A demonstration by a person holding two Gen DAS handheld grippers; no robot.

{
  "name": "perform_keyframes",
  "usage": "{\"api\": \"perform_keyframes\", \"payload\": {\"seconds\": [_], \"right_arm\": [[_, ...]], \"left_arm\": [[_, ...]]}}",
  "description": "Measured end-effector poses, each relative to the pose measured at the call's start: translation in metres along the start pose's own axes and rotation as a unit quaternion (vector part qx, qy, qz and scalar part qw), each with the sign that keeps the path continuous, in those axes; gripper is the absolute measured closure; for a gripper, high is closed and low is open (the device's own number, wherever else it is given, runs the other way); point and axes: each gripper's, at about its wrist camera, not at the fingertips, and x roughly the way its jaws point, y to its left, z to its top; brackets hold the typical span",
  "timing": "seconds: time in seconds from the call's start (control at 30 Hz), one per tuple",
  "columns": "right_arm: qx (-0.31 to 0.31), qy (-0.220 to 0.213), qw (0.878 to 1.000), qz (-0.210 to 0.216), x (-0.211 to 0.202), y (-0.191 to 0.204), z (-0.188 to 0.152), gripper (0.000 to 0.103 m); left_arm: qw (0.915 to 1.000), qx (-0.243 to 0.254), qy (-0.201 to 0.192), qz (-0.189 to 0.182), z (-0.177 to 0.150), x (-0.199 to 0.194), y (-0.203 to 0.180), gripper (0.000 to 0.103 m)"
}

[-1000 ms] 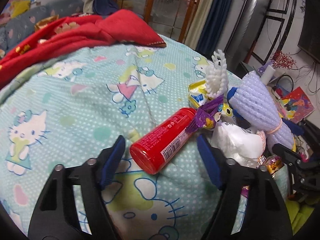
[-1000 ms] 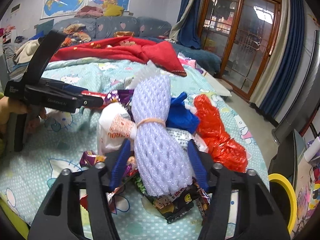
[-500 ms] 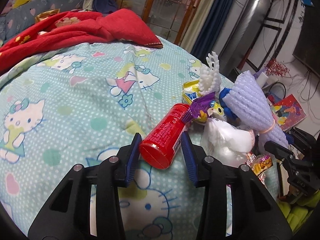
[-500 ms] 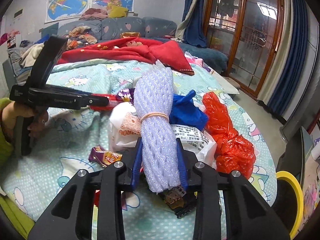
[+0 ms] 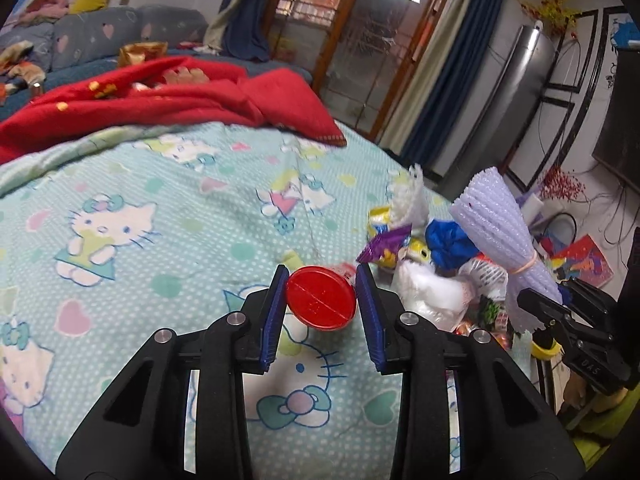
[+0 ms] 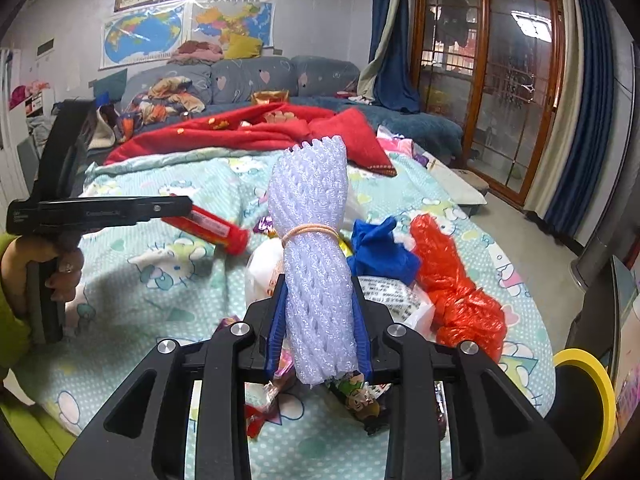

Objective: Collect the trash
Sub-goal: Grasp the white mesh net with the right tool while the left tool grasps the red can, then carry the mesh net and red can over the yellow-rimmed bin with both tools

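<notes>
Both grippers tilted downward, left gripper (image 5: 321, 298) clamping red can (image 5: 321, 298), right gripper (image 6: 319, 326) clamping foam-net bundle (image 6: 313, 254).

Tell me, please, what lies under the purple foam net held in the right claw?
Under the foam net lie snack wrappers on the bedsheet, with a white bag behind. Whatever sits directly beneath the net is covered.

Glossy red plastic tube (image 5: 321, 303), rough lavender foam netting (image 6: 316, 276), crinkled red plastic bag (image 6: 460, 296), matt printed cotton bedsheet (image 5: 160, 240)
</notes>
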Motion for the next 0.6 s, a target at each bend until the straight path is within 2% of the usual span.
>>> {"api": "perform_keyframes", "payload": {"seconds": [0.27,0.6], "right_arm": [[0.030,-0.019,0.999,-0.011,-0.013,-0.021,0.007,0.075],[0.070,-0.038,0.996,-0.045,-0.034,-0.052,0.014,0.075]], "left_arm": [[0.9992,-0.001,-0.039,-0.008,0.013,-0.030,-0.021,0.076],[0.9960,0.040,-0.060,-0.053,0.032,-0.042,-0.076,0.076]]}}
